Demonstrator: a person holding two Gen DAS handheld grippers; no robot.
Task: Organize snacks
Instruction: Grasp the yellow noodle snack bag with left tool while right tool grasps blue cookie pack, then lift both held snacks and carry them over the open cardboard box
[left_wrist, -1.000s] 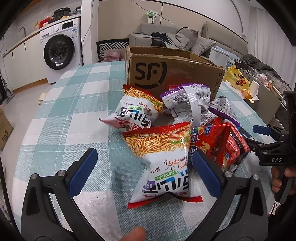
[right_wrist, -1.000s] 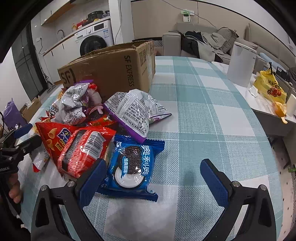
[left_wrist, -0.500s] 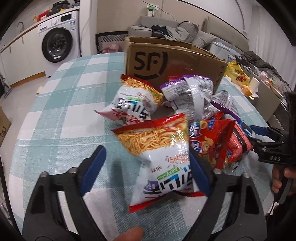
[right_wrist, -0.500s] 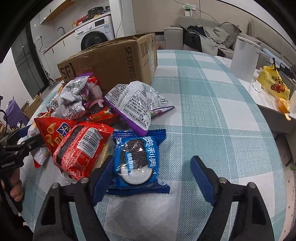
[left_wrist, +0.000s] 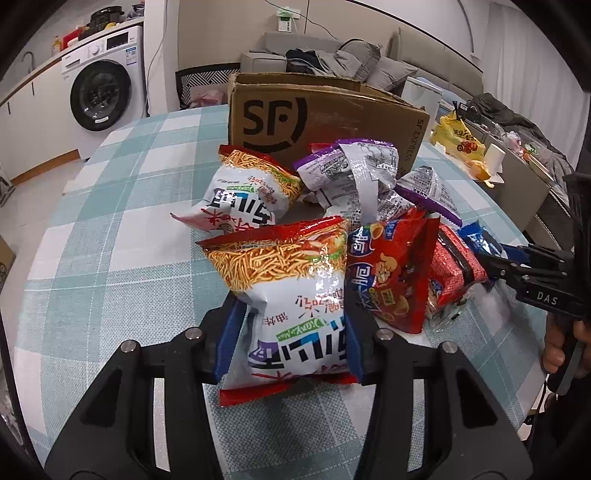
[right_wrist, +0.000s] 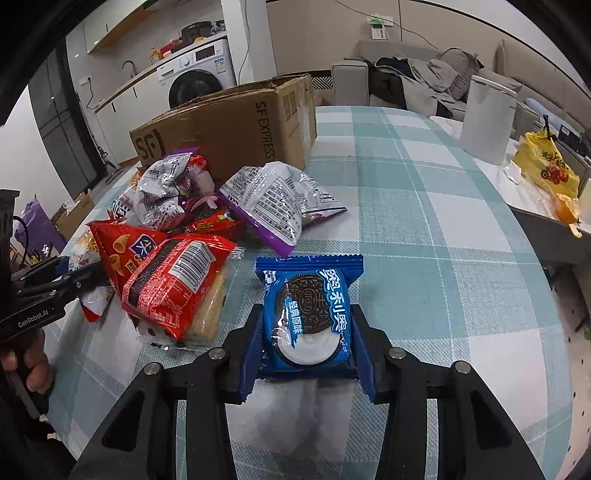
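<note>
Teal-and-white checked table (right_wrist: 424, 229) in a lived-in room, washing machine (left_wrist: 101, 96) and sofa (right_wrist: 417, 77) behind, open cardboard box (left_wrist: 317, 122) standing toward the far edge with the snack pile heaped against its near side. Nearer the front edge, left gripper (left_wrist: 288, 339) with jaws closing on the white-and-red noodle-snack bag (left_wrist: 288, 291), blue pads pressed to both its sides; to its right the red chip bag (left_wrist: 388, 273), touching. At the pile's right fringe, right gripper (right_wrist: 308, 343) clenched around the blue Oreo packet (right_wrist: 308, 306), beside the red wafer pack (right_wrist: 177, 284).
</note>
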